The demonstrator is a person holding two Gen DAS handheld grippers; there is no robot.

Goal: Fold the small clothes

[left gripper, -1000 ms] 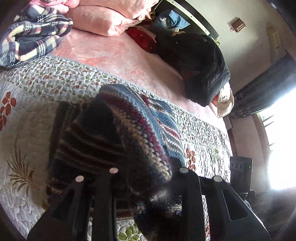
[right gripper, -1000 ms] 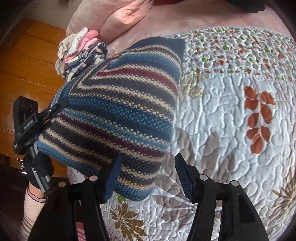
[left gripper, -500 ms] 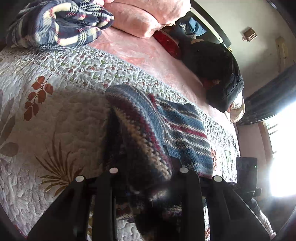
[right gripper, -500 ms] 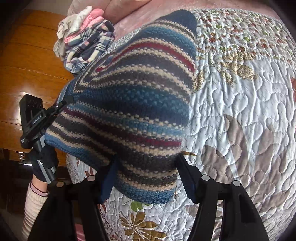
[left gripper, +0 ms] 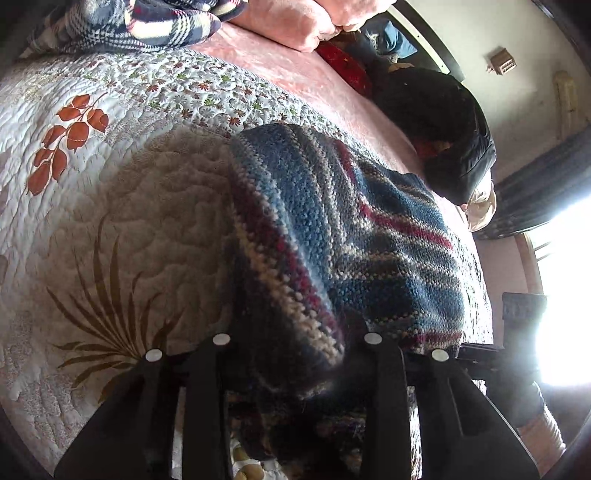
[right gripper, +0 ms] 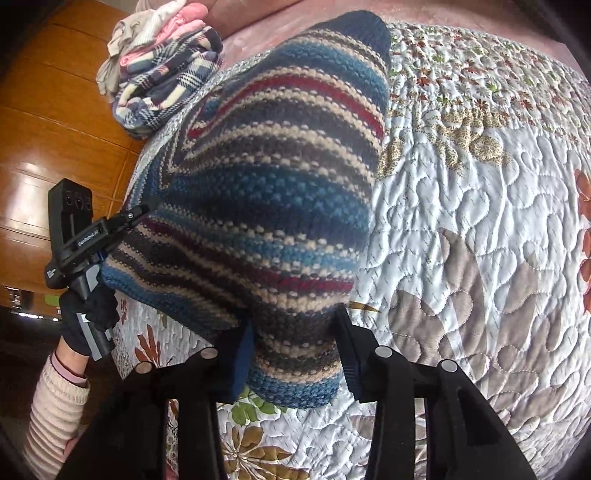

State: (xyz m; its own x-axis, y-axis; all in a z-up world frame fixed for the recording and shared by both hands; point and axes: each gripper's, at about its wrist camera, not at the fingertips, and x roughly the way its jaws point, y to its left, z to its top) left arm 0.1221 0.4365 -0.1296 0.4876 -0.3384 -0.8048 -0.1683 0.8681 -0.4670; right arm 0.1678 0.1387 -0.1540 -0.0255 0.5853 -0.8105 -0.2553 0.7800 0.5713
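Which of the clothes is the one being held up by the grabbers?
The striped knit sweater. Both the left gripper and right gripper pinch it, while the plaid clothes pile just sits untouched at the bed's edge.

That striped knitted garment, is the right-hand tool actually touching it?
Touching. The right wrist view shows the striped knitted garment bunched between the right gripper, both fingers pressing into its lower edge.

One striped knitted garment in blue, cream, maroon and brown (right gripper: 266,192). Two black two-finger grippers: left (right gripper: 110,225), right (right gripper: 295,343). One white floral quilted bedspread (right gripper: 480,221). One folded navy-and-cream plaid cloth (left gripper: 147,26).
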